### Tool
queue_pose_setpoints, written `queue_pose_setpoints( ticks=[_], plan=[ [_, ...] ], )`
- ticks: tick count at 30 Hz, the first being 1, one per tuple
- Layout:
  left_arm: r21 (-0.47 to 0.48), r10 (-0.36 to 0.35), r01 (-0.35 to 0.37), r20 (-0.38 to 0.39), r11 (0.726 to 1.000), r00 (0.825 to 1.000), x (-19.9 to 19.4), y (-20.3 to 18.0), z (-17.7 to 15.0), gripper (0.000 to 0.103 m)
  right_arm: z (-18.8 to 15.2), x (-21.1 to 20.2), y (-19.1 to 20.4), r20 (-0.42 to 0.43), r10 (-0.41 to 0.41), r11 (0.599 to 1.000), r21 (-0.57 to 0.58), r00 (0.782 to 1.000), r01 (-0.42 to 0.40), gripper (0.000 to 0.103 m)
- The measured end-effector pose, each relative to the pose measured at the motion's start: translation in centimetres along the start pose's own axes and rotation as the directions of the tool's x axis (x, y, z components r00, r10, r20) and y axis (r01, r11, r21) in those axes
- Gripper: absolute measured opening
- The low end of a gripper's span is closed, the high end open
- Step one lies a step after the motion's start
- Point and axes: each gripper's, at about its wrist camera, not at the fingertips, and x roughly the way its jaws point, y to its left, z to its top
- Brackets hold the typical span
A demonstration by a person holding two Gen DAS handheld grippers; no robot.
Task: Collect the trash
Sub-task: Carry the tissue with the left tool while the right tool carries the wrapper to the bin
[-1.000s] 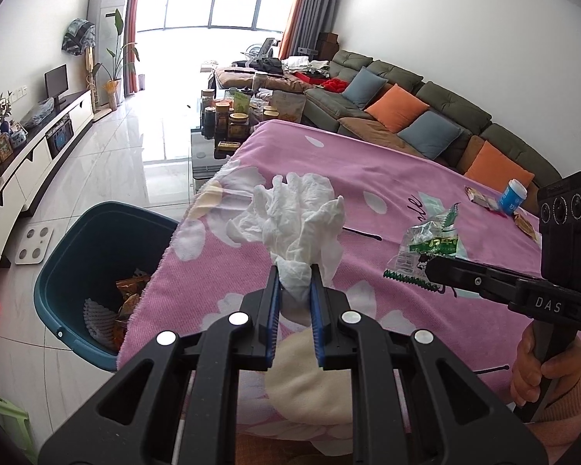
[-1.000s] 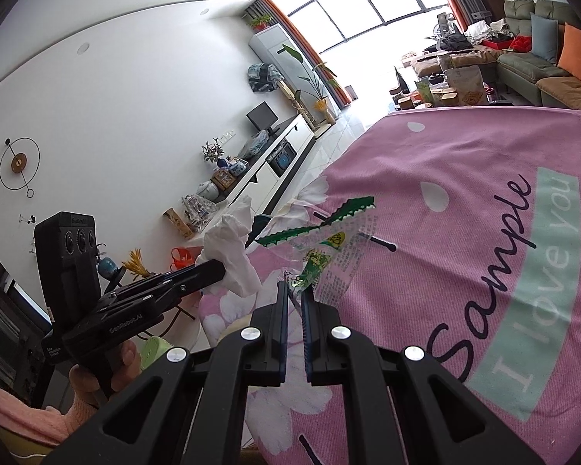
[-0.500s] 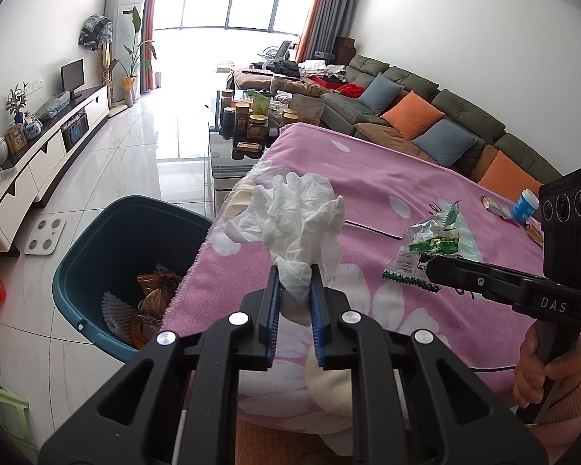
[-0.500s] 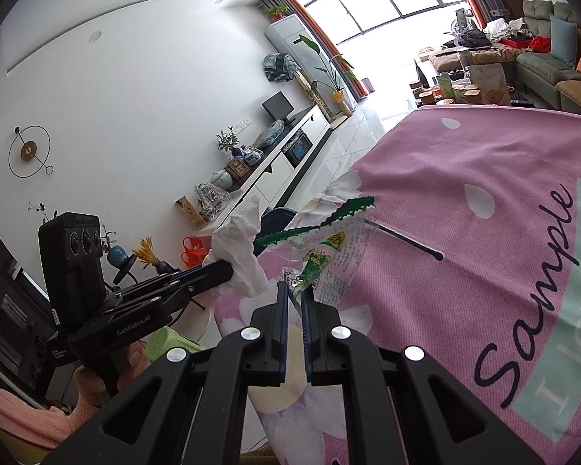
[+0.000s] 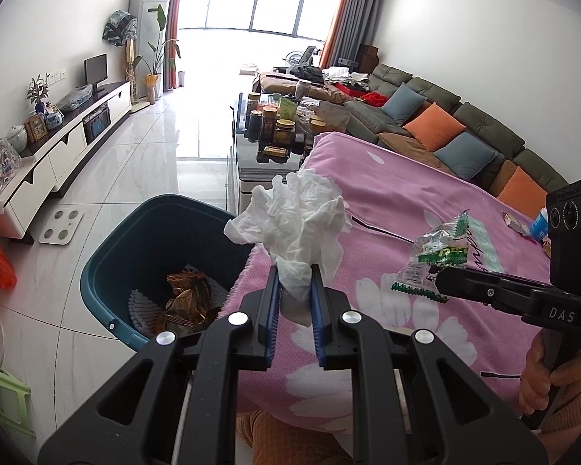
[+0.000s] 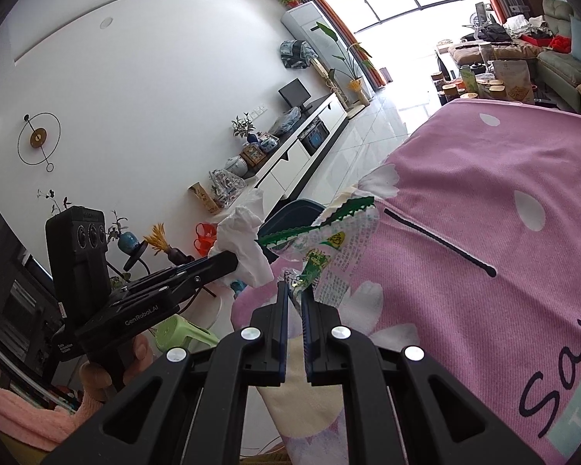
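My left gripper is shut on a crumpled white tissue, held over the left edge of the pink blanket, beside the teal bin. That tissue and the left gripper also show at left in the right wrist view. My right gripper is shut on a clear plastic wrapper with green print, lifted above the blanket. The same wrapper hangs from the right gripper at right in the left wrist view. Brown wrappers lie in the bin.
The pink flowered blanket covers the table; a black stick lies on it, with more wrappers and a blue cup at its far right. A glass coffee table with jars, a sofa and a white TV cabinet stand beyond.
Both grippers have shifted left with their loads, so the teal bin now sits closer below the tissue. Both grips are unchanged.
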Motion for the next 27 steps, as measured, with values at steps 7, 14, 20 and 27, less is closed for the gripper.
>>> queue_pose_setpoints(
  ticks=[7,14,20,27],
  plan=[
    [-0.022,0.035,-0.035,0.008,0.999,0.999,-0.2,1.6,-0.1,0.015,0.3,1.2,1.2,-0.028,0.021,0.999,-0.026,0.999,-0.022,0.006],
    [-0.043,0.061,-0.061,0.010,0.997,0.998,-0.4,3.3,-0.1,0.015,0.4,2.7,2.1,-0.061,0.041,0.998,-0.047,0.997,-0.044,0.006],
    [-0.057,0.080,-0.079,0.010,0.995,0.997,-0.5,4.3,-0.1,0.015,1.2,3.6,2.8,-0.078,0.055,0.997,-0.057,0.995,-0.059,0.006],
    [-0.071,0.097,-0.096,0.009,0.993,0.995,-0.5,5.5,0.0,0.015,1.8,4.6,3.6,-0.095,0.066,0.995,-0.070,0.993,-0.073,0.006]
  ],
)
